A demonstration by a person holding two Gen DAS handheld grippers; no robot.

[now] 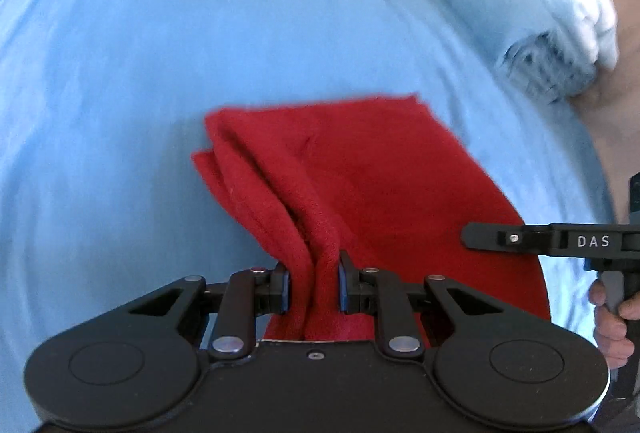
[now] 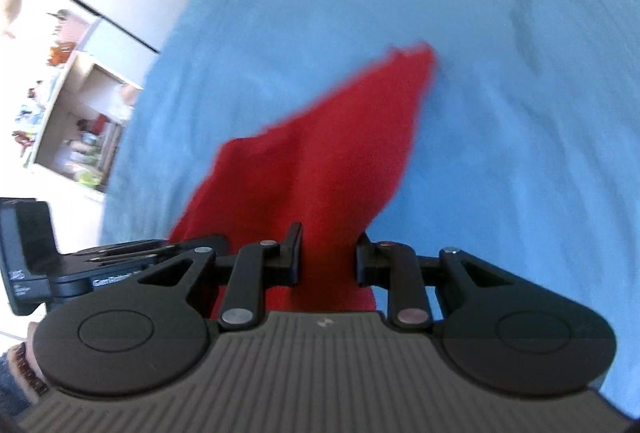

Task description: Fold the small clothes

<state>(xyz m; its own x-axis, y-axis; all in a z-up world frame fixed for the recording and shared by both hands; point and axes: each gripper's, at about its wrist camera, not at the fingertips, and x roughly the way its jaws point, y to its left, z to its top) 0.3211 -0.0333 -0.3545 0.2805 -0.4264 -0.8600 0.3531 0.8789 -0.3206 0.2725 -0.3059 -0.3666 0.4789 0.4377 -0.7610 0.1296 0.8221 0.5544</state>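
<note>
A small red fleece cloth point(image 1: 372, 169) lies partly on the light blue bed cover point(image 1: 200, 53), with its near edge lifted. My left gripper point(image 1: 314, 287) is shut on a bunched fold of the red cloth at its near left edge. My right gripper point(image 2: 328, 257) is shut on the red cloth point(image 2: 320, 161) at another near edge; in the right wrist view the cloth stretches away to a far corner. The right gripper also shows in the left wrist view point(image 1: 464, 235), side-on over the cloth's right part. The left gripper's body shows in the right wrist view point(image 2: 80, 265) at the left.
A rolled grey-blue blanket point(image 1: 500, 5) and a white cloth point(image 1: 572, 1) lie at the bed's far right, by a tan floor point(image 1: 616, 137). In the right wrist view a shelf with small items point(image 2: 76, 121) stands beyond the bed's left edge.
</note>
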